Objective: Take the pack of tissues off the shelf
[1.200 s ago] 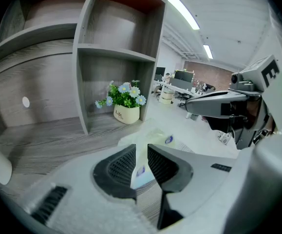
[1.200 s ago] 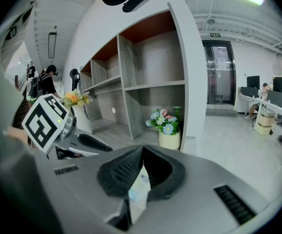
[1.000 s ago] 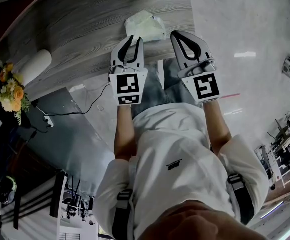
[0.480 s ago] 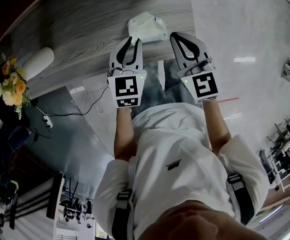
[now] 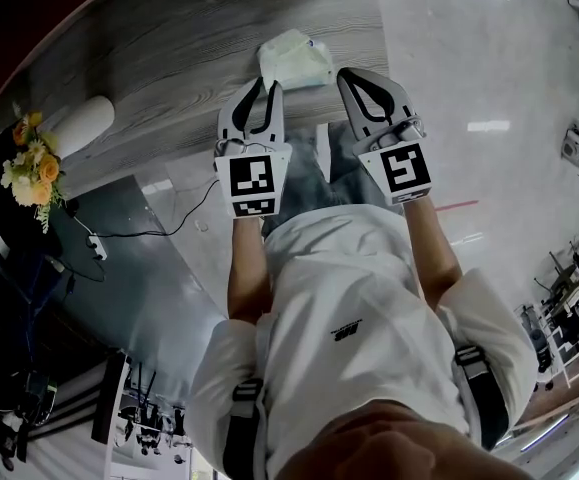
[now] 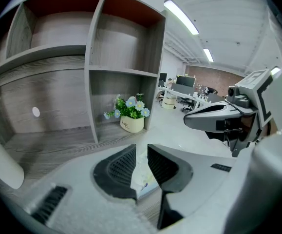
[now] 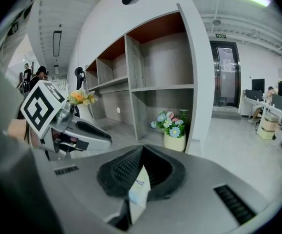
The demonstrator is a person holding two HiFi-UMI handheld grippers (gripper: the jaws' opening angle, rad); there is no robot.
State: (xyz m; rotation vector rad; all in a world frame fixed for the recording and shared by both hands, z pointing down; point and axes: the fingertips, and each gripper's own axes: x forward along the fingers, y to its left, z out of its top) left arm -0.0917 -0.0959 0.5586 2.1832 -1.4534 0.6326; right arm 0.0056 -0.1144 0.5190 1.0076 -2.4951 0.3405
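The pack of tissues (image 5: 296, 56), white with a pale green tint, lies on the grey wood shelf board (image 5: 169, 58). My left gripper (image 5: 264, 81) hovers at the pack's near left corner. Its jaws stand a narrow gap apart, and the pack (image 6: 143, 177) shows through that gap, not pinched. My right gripper (image 5: 354, 71) hangs just right of the pack with its tips together. A white, blue-printed strip of the pack (image 7: 138, 196) shows low in the slit behind its tips (image 7: 141, 152). Each gripper sees the other beside it.
A pot of blue flowers (image 6: 131, 116) stands in the lower shelf bay beside an upright divider (image 6: 93, 82). A white vase (image 5: 81, 128) and orange flowers (image 5: 31, 166) sit further left. A cable and power strip (image 5: 94, 248) lie on the floor. Glossy floor (image 5: 489, 88) stretches to the right.
The head view has shifted slightly. Both grippers keep the same places beside the pack, and their jaws look unchanged.
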